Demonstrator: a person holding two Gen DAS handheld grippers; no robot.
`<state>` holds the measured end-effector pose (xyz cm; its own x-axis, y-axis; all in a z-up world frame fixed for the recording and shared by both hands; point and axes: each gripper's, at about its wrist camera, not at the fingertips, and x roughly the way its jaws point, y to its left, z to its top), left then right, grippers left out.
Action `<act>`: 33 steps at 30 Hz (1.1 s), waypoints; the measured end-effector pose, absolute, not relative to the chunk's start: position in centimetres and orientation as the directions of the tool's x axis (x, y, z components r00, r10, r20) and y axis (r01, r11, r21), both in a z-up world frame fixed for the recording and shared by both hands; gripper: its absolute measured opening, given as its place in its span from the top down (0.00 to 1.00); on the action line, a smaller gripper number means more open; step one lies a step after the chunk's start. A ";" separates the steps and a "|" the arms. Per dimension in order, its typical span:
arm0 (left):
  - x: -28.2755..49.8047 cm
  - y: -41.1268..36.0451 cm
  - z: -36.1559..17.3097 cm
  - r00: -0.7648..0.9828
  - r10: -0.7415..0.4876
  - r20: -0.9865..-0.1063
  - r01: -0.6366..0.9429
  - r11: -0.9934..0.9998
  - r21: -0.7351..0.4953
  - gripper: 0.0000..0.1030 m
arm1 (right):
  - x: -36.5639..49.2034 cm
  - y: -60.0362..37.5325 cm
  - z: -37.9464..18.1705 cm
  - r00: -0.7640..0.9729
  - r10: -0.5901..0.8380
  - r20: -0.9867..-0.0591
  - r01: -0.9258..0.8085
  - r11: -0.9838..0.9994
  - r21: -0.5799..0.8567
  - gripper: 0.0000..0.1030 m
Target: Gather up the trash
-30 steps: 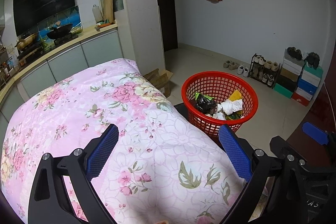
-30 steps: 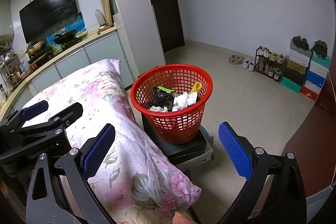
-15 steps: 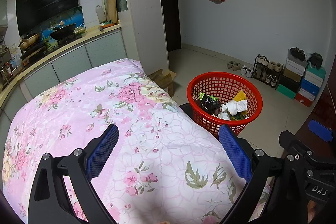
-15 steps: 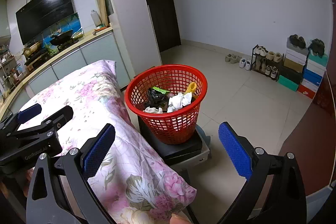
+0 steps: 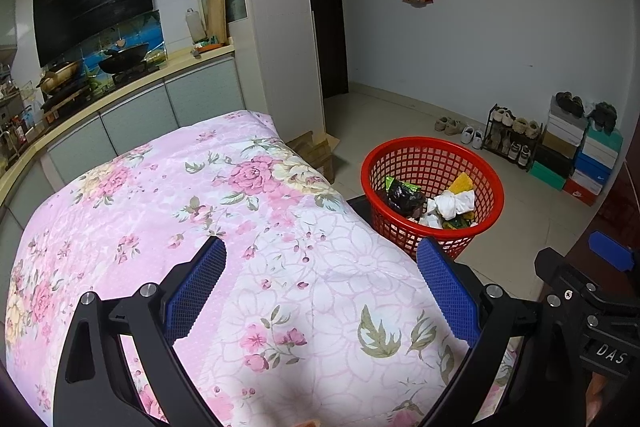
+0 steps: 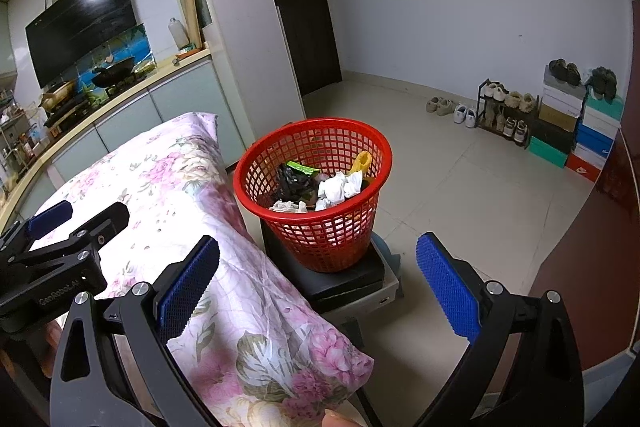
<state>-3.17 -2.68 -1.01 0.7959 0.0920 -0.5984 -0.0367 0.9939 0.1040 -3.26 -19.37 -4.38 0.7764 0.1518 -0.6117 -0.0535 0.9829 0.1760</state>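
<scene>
Reading "DAS", right claw (image 5: pixel 608 355)

Open air above the red basket (image 6: pixel 312 187), floral cloth (image 5: pixel 224 227) bare, bulky just beside its left.

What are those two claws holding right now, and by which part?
Nothing. The left claw stands open over the floral quilt, and the right claw is open too, empty, facing the red basket of trash.

"DAS" on right tool (image 5: pixel 608 355); "GenRobot.AI" on left tool (image 6: pixel 60 293)
</scene>
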 end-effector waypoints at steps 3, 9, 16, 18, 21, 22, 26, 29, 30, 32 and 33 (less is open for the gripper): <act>-3.2 -2.7 -1.0 0.796 0.092 -0.599 -0.035 0.994 0.106 0.10 | -3.2 -19.4 -4.4 0.776 0.152 -0.612 -0.054 0.983 0.175 0.07; -3.2 -2.8 -1.0 0.796 0.091 -0.599 -0.035 0.994 0.105 0.10 | -3.2 -19.4 -4.4 0.776 0.153 -0.612 -0.055 0.983 0.176 0.07; -3.2 -2.8 -1.0 0.794 0.091 -0.601 -0.031 0.993 0.110 0.10 | -3.3 -19.6 -4.5 0.773 0.152 -0.616 -0.052 0.983 0.177 0.07; -3.1 -2.8 -1.0 0.794 0.091 -0.601 -0.029 0.993 0.113 0.10 | -3.2 -19.6 -4.5 0.773 0.151 -0.616 -0.052 0.983 0.177 0.07; -3.1 -2.9 -1.0 0.794 0.091 -0.601 -0.029 0.993 0.113 0.10 | -3.2 -19.6 -4.5 0.773 0.153 -0.616 -0.052 0.983 0.178 0.07; -3.1 -3.0 -1.0 0.794 0.091 -0.601 -0.029 0.993 0.112 0.10 | -3.2 -19.6 -4.5 0.773 0.152 -0.616 -0.051 0.983 0.179 0.07; -3.1 -2.9 -1.0 0.795 0.091 -0.600 -0.029 0.993 0.112 0.10 | -3.1 -19.6 -4.5 0.773 0.152 -0.616 -0.052 0.983 0.177 0.07; -3.1 -3.0 -1.0 0.794 0.092 -0.601 -0.030 0.993 0.113 0.10 | -3.1 -19.7 -4.4 0.772 0.153 -0.617 -0.052 0.983 0.179 0.07; -3.1 -3.0 -1.0 0.794 0.093 -0.601 -0.030 0.993 0.114 0.10 | -3.1 -19.7 -4.5 0.772 0.153 -0.617 -0.052 0.983 0.179 0.07; -3.1 -2.9 -1.0 0.793 0.093 -0.602 -0.031 0.993 0.113 0.10 | -3.1 -19.7 -4.4 0.771 0.154 -0.618 -0.053 0.982 0.179 0.07; -3.2 -2.9 -1.0 0.793 0.092 -0.602 -0.031 0.993 0.112 0.10 | -3.0 -19.7 -4.4 0.772 0.153 -0.617 -0.052 0.983 0.178 0.07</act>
<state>-3.15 -2.92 -1.02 0.7934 0.0924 -0.6016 -0.0308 0.9932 0.1120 -3.03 -19.71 -4.41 0.7720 0.1528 -0.6170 -0.0524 0.9827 0.1778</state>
